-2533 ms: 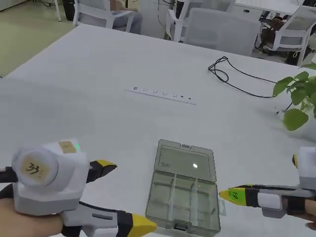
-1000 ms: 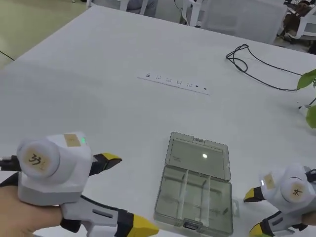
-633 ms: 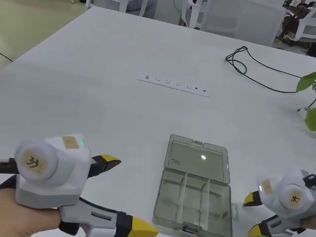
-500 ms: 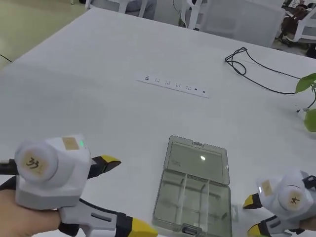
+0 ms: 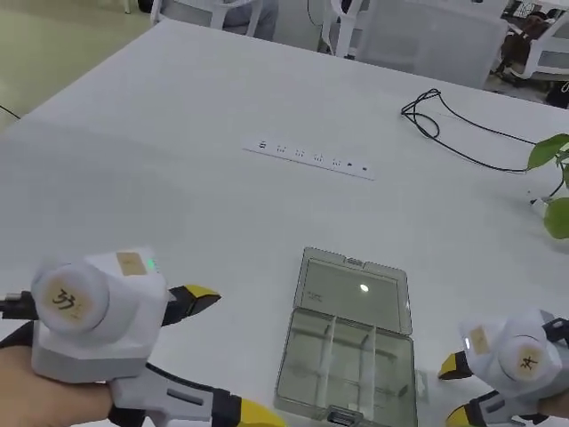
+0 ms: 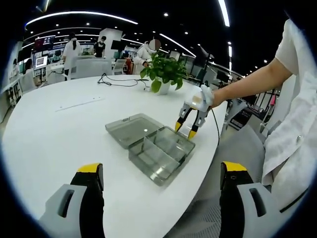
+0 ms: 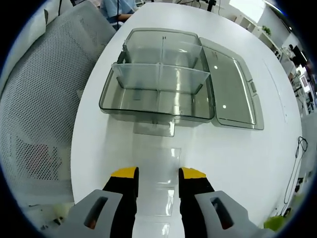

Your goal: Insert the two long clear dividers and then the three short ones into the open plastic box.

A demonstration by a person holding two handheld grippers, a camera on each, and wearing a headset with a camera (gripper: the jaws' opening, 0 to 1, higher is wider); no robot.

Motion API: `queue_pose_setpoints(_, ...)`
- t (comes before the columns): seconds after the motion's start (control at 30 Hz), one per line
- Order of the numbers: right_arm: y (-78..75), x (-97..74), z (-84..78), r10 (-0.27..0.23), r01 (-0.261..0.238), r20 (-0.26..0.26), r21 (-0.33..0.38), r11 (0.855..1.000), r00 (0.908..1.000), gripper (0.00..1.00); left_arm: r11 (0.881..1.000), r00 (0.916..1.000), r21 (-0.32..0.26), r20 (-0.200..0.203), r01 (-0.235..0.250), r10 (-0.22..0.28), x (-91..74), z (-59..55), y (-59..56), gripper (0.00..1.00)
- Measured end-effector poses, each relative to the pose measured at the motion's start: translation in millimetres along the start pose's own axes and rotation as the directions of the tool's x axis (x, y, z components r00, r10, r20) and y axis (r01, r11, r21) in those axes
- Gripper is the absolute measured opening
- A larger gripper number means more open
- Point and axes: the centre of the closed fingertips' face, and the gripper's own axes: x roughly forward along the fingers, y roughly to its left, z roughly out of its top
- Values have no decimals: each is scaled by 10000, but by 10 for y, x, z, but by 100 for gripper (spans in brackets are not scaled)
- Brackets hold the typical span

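Note:
The clear plastic box (image 5: 348,372) lies open near the table's front edge, its lid (image 5: 356,289) folded back flat. Clear dividers stand inside it: a long one (image 7: 161,75) crosses the tray, with a shorter one (image 7: 163,45) behind it. Loose clear divider pieces (image 7: 154,128) lie flat on the table just outside the box wall, and another (image 7: 175,153) lies closer to my right gripper. My right gripper (image 7: 158,173) hovers over them, jaws a little apart, holding nothing. My left gripper (image 5: 227,356) stands wide open to the left of the box, empty.
A white power strip (image 5: 307,160) lies mid-table and a black cable (image 5: 444,124) coils at the far right. A potted plant (image 5: 553,178) stands at the right edge. A grey mesh chair (image 7: 44,99) sits close to the table edge by the box.
My right gripper has drawn back from the box's right side toward the lower right corner and turned. The left gripper has hardly moved; the head camera shifted a little.

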Motion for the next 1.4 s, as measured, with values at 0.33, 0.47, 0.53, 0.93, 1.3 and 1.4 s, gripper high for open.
queue_pose_setpoints(0.33,-37,-168,17,-566,546,367,531,9971,9977,33,9999,9999,106,61,83,-84,12,37,-33,100)
queue_pose_setpoints(0.47,-25,-227,18,-763,732,454,668,9951,9961,33,9997,9998,145,74,173,-174,21,48,-59,100)
queue_pose_setpoints(0.53,-21,-264,24,-873,834,518,721,9939,9948,33,9997,9998,146,84,204,-205,24,53,-67,100)
queue_pose_setpoints(0.93,-8,-624,283,-1804,1658,1289,1163,9793,9751,33,9992,9989,104,263,375,-378,69,137,-114,100)
queue_pose_setpoints(1.3,79,-855,640,-2307,2111,1994,1146,9707,9524,33,9979,9972,-267,477,589,-576,133,263,-168,96)
queue_pose_setpoints(1.4,96,-909,737,-2430,2247,2138,1067,9686,9462,33,9956,9959,-637,639,688,-648,154,319,-189,93)
